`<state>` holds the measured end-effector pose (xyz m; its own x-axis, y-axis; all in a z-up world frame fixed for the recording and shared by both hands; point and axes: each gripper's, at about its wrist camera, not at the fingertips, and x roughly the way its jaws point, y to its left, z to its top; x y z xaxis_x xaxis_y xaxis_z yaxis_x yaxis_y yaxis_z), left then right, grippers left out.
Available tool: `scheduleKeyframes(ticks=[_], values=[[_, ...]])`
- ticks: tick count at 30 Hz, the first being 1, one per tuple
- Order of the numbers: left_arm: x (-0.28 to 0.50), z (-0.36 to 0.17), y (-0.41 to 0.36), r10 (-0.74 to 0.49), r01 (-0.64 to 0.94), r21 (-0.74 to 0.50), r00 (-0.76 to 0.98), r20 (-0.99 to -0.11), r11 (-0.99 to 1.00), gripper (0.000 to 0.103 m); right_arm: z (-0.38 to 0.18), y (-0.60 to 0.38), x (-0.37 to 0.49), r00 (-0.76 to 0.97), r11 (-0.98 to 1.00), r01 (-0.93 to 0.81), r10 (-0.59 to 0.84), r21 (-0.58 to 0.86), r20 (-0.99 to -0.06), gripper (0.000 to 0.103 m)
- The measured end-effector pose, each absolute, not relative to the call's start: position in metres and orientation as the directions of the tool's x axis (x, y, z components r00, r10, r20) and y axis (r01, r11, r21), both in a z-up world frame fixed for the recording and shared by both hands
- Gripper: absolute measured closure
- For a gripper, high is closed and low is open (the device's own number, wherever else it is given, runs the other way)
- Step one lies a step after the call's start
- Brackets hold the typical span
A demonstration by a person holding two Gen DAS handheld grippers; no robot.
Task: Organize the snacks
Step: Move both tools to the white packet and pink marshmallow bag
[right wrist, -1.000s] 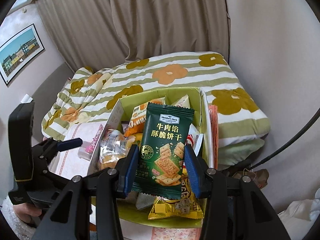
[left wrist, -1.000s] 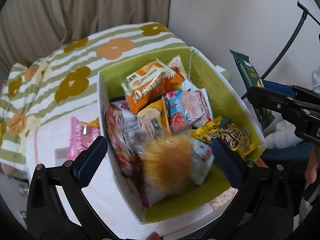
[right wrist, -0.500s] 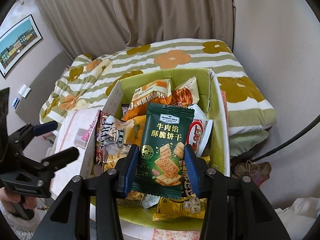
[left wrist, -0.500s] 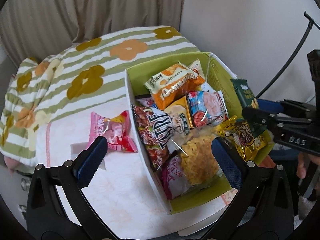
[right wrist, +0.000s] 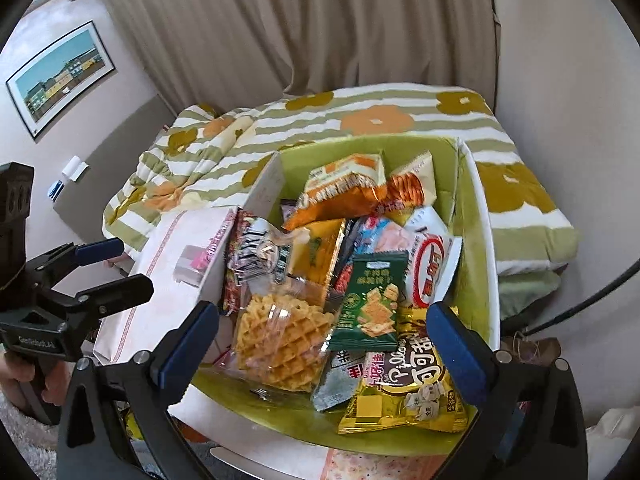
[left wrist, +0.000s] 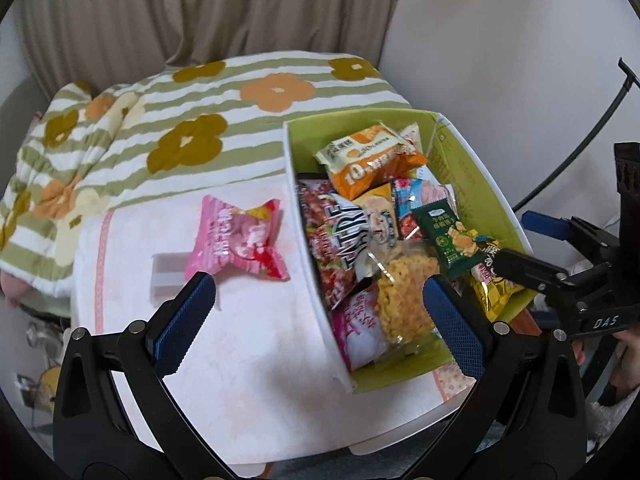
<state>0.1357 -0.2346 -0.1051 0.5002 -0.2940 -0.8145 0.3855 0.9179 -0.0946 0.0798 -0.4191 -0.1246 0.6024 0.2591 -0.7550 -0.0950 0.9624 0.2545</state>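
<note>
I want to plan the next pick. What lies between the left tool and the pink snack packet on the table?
Nothing lies there: in the left wrist view, only bare pale tabletop separates the open left tool from the pink snack packet.

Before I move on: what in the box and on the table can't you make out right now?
- Box floor: both views, covered by piled packets.
- Lower snacks: under the green cracker packet and waffle bag.
- Pink packet: right view shows a sliver; box wall blocks it.
- Table near edge: claw frames cover it.
</note>
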Motion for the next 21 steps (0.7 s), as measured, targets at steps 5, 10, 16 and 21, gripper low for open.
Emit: scheduleKeyframes(ticks=[5,10,16,21], values=[[0.121,-0.095,-0.206,-0.273,0.328,-0.1,0.54,-0.796,0.939,0.0,-0.105,-0.408,0.077,0.619,0.96,-0.154,0.279,0.235,-0.734,0.0],[0.105,-0.087,-0.169,-0.24,0.252,-0.111,0.57,-0.786,0.961,0.0,-0.088,-0.386,0.076,0.639,0.951,-0.233,0.308,0.204,-0.705,0.0],[0.101,-0.085,-0.125,-0.196,0.207,-0.087,0.597,-0.778,0.975,0.0,-0.077,-0.351,0.082,0.655,0.94,-0.282,0.334,0.191,-0.677,0.0],[0.119,-0.087,-0.092,-0.206,0.241,-0.072,0.592,-0.78,0.968,0.0,-0.075,-0.309,0.098,0.652,0.938,-0.321,0.321,0.134,-0.687,0.0]])
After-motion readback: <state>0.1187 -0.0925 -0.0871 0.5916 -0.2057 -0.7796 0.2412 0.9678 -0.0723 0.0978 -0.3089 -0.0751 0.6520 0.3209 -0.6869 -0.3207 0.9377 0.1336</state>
